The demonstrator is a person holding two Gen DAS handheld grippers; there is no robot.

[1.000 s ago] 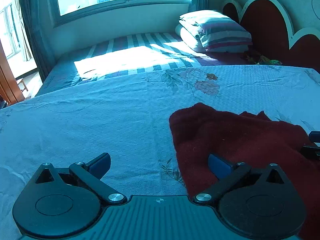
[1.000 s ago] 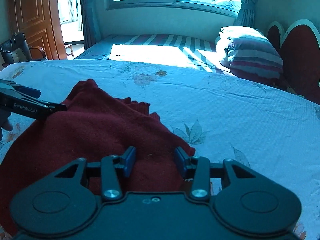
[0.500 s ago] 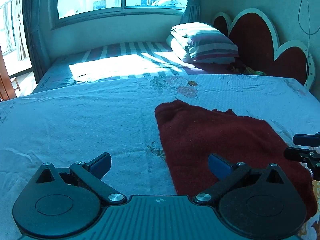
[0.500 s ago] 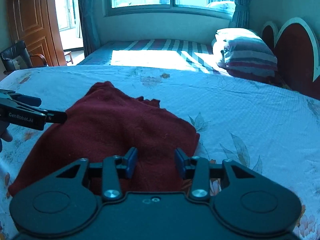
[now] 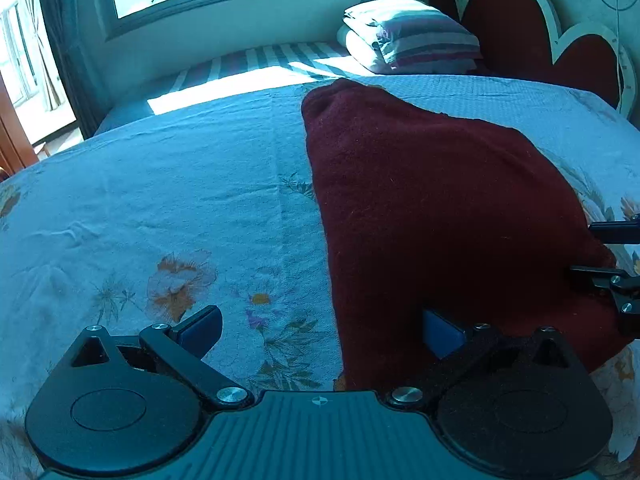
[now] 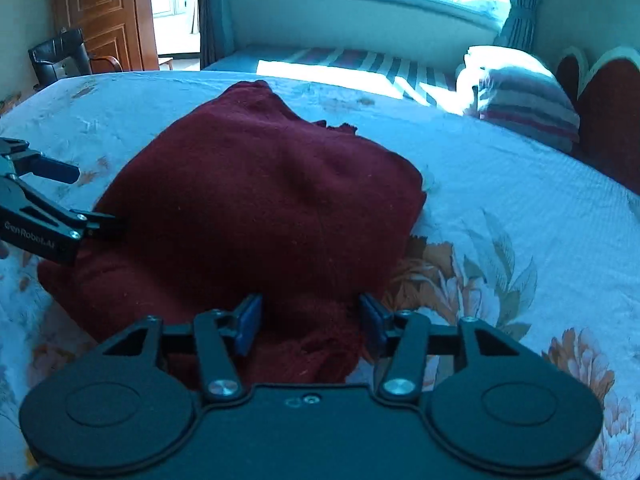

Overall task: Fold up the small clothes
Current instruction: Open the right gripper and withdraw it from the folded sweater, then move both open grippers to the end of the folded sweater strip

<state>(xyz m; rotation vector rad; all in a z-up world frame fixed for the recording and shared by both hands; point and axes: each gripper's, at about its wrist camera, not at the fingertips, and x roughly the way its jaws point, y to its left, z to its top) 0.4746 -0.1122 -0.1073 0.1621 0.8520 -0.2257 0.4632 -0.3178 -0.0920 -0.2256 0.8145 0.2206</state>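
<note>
The bed (image 5: 160,184), under its floral sheet, carries one dark red garment (image 5: 420,200) lying flat, already doubled into a rough rectangle that runs away from both tongs toward the pillows (image 5: 412,36). Judging from its thick, layered near edge, at least one fold looks done. What seems left is another fold to make it compact, then squaring the edges. No other clothes show, so whether more pieces wait I cannot tell.

The left tongs (image 5: 320,330) are spread wide and empty. They straddle the garment's left near corner, with one finger over bare sheet and the other over red cloth. The right tongs (image 6: 310,322) are also spread, with the bunched near-right edge of the garment lying between the fingers; the pads do not seem to press on it.

Against the frames a second ago, the garment now reaches much farther from the tongs and fills more of both views. Its far tip lies close to the striped part of the bed in the left view. The near edge, earlier partly hidden under the tongs, now shows as a rumpled lip right at the right tongs' fingers. The right tongs' jaws have just been opening, from fairly narrow to clearly wider, with cloth between them. The left tongs show the same wide spread throughout.
</note>
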